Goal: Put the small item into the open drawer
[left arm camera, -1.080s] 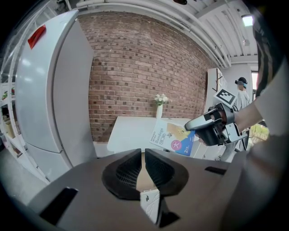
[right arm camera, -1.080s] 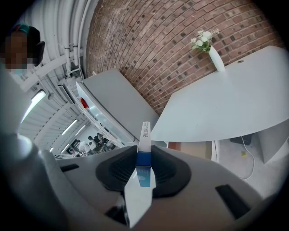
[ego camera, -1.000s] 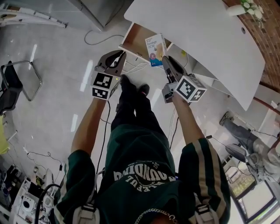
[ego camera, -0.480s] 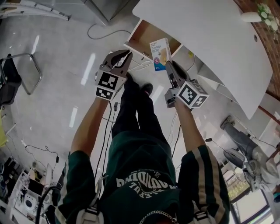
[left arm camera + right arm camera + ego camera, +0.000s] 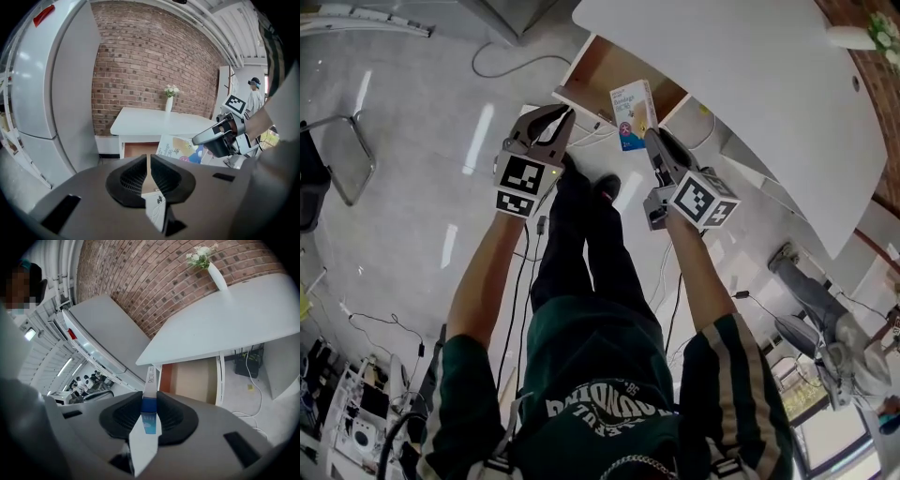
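A small flat box (image 5: 633, 112), white with blue and yellow print, is held upright just in front of the open drawer (image 5: 605, 80). The drawer has a wooden inside and hangs under the white table (image 5: 722, 56). My right gripper (image 5: 650, 139) is shut on the box's lower edge. In the right gripper view the box (image 5: 150, 378) stands edge-on between the pads of the right gripper (image 5: 150, 397), with the drawer (image 5: 194, 380) beyond. My left gripper (image 5: 566, 114) hovers left of the box, jaws together and nothing in them. In the left gripper view, past the left gripper (image 5: 148, 159), the box (image 5: 180, 147) shows at the drawer (image 5: 137, 150).
A grey fridge (image 5: 47, 93) stands left of the table, against a brick wall. A vase of flowers (image 5: 208, 268) sits on the table top. Cables (image 5: 502, 66) lie on the floor near the drawer. A chair (image 5: 337, 159) stands far left. My own legs are below the grippers.
Both grippers have come down a little in front of the drawer, the box still gripped in the right one. The left jaws stay together.
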### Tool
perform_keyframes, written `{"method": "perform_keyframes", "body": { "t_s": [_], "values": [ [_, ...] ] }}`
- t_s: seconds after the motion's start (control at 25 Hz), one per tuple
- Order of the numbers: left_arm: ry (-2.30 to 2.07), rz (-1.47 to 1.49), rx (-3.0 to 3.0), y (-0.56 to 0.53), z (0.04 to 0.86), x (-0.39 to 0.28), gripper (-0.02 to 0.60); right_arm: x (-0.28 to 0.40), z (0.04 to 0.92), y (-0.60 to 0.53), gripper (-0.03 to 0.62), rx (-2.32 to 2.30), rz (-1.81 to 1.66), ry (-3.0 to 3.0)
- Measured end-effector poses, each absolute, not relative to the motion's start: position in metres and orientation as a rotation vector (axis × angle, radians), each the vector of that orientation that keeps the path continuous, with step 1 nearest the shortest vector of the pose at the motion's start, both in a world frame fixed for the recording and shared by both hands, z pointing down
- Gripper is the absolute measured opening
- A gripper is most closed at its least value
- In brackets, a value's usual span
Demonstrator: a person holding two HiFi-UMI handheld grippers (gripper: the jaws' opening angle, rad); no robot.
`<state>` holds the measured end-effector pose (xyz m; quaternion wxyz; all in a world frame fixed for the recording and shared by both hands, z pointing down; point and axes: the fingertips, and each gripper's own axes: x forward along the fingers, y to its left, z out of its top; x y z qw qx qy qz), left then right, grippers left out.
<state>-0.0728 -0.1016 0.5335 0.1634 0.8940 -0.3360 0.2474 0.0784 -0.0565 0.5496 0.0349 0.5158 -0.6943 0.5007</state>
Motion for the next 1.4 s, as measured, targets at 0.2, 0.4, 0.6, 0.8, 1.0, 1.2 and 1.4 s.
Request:
{"method": "perform_keyframes", "body": {
  "t_s": [0.2, 0.4, 0.6, 0.8, 1.0, 1.2, 1.4],
  "values": [
    [-0.932, 0.710, 2.535, -0.107, 0.552, -0.070, 0.038, 0.085, 0.579, -0.064, 0.112, 1.610, 1.559, -2.073],
    [-0.919, 0.720, 2.529, -0.108, 0.559, -0.069, 0.038, 0.090, 0.606, -0.071, 0.112, 1.672, 1.594, -1.982],
    [-0.907, 0.723, 2.524, -0.112, 0.569, -0.067, 0.038, 0.091, 0.629, -0.086, 0.112, 1.735, 1.639, -1.915],
    [-0.914, 0.695, 2.510, -0.118, 0.577, -0.067, 0.038, 0.089, 0.648, -0.100, 0.112, 1.795, 1.611, -1.868],
    [-0.891, 0.672, 2.499, -0.117, 0.586, -0.064, 0.038, 0.093, 0.674, -0.111, 0.112, 1.898, 1.611, -1.775],
    [-0.875, 0.678, 2.475, -0.111, 0.599, -0.069, 0.038, 0.099, 0.693, -0.127, 0.112, 1.973, 1.612, -1.713],
    [-0.878, 0.687, 2.448, -0.109, 0.609, -0.078, 0.038, 0.098, 0.702, -0.144, 0.110, 1.997, 1.576, -1.707]
  ]
}}
